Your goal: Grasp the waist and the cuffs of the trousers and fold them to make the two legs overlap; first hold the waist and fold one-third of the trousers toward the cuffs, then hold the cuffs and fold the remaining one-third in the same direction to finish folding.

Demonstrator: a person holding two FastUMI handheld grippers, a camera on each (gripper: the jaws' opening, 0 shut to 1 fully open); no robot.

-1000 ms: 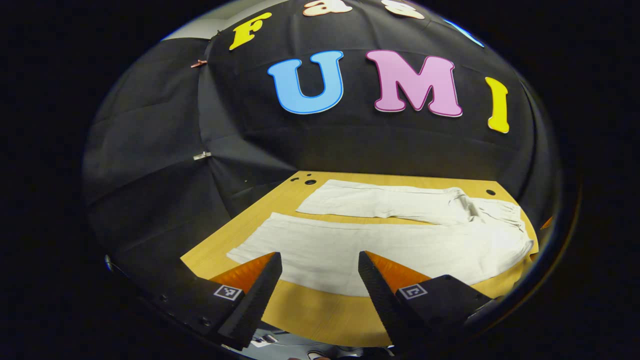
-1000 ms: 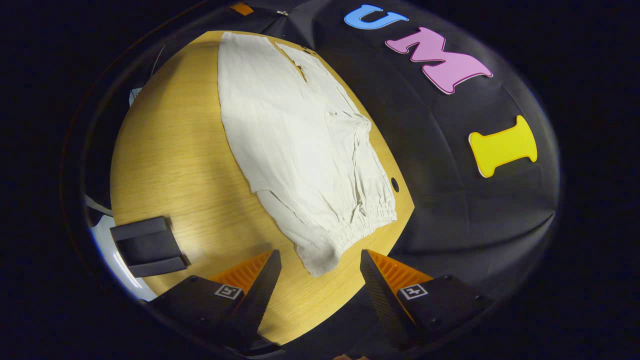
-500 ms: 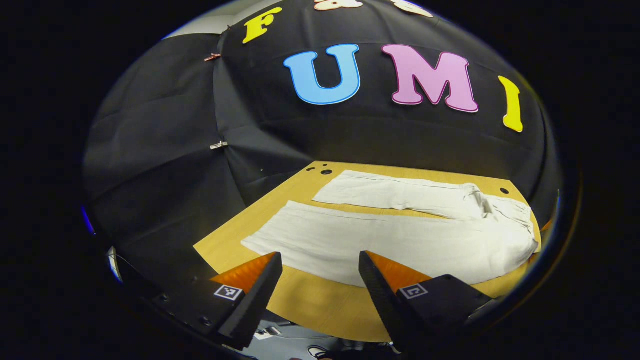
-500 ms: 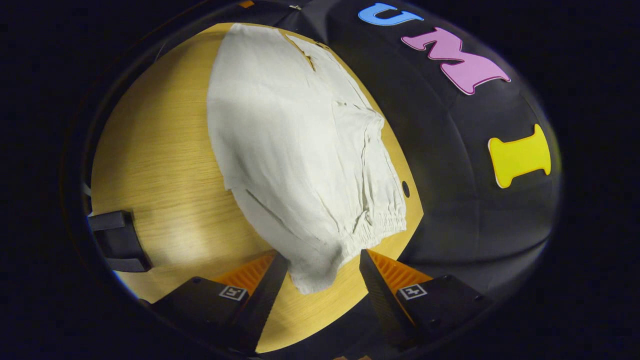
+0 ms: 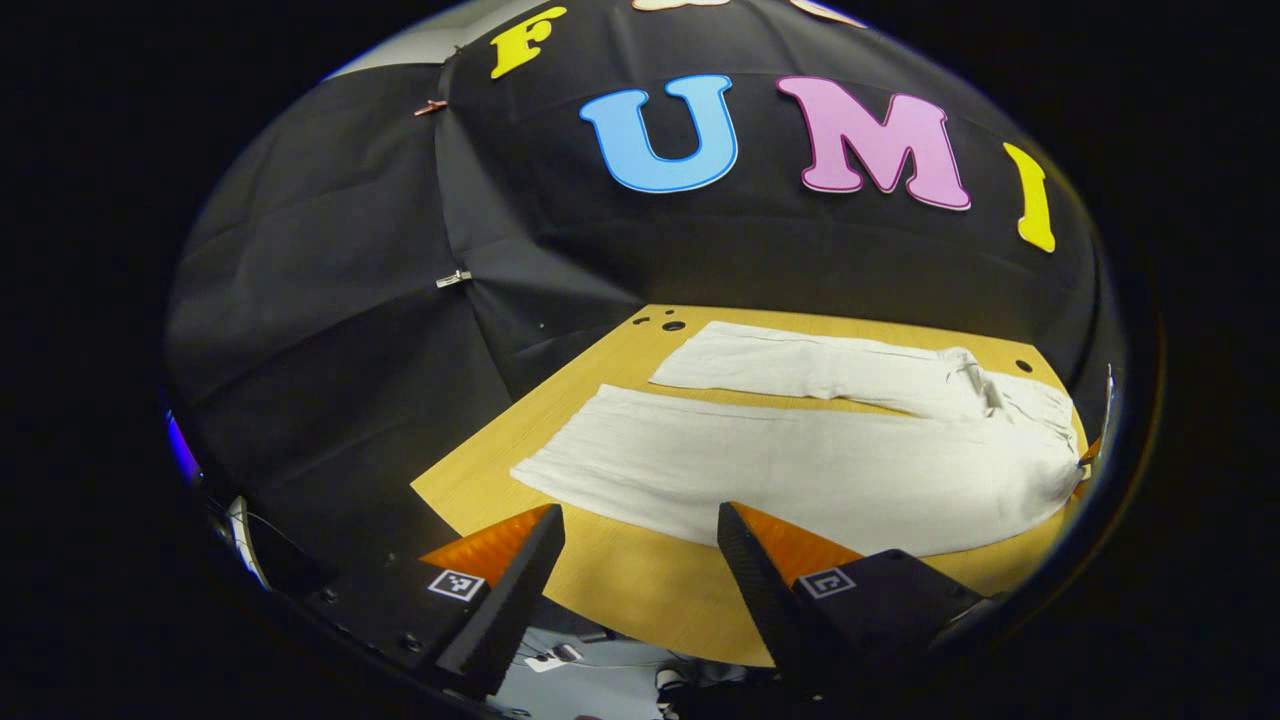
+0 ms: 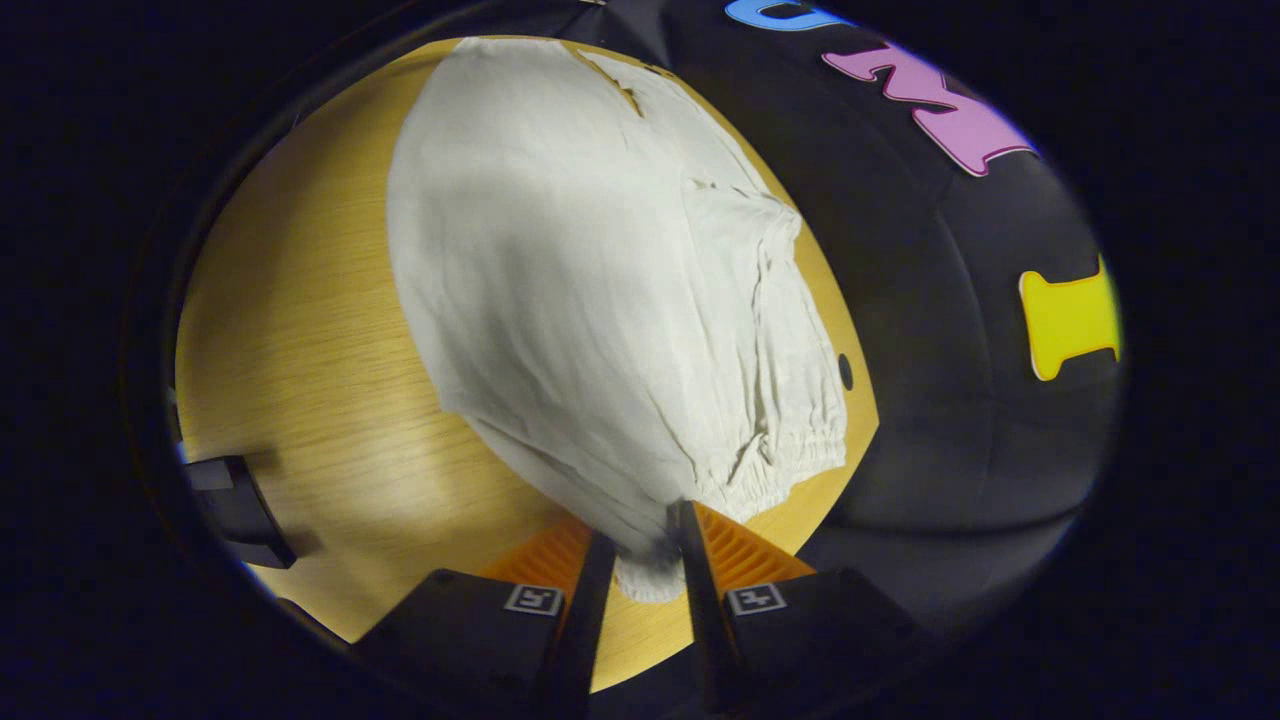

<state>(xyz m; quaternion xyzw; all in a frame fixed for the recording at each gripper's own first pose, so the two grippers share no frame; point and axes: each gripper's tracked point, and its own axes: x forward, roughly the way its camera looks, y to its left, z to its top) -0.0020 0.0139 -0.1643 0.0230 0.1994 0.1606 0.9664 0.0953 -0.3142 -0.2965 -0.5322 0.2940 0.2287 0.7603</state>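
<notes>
White trousers (image 5: 800,470) lie flat on the wooden table (image 5: 640,590), both legs stretched left side by side and the waist at the right. My left gripper (image 5: 640,515) hovers open just short of the near leg's long edge, a little right of its cuff (image 5: 540,470). In the right gripper view the trousers (image 6: 560,280) run away from me, with the elastic waist (image 6: 790,460) nearest. My right gripper (image 6: 645,540) is shut on the near corner of that waist, and cloth bunches between its fingers.
The left gripper's dark body (image 6: 235,505) shows at the table's (image 6: 300,330) left edge in the right gripper view. Small round holes (image 5: 673,325) (image 6: 845,372) mark the tabletop near the back. Black cloth walls stand close behind the table.
My right gripper moved forward over the waist corner and shut on it. My left gripper drew back slightly from the near leg and stays open.
</notes>
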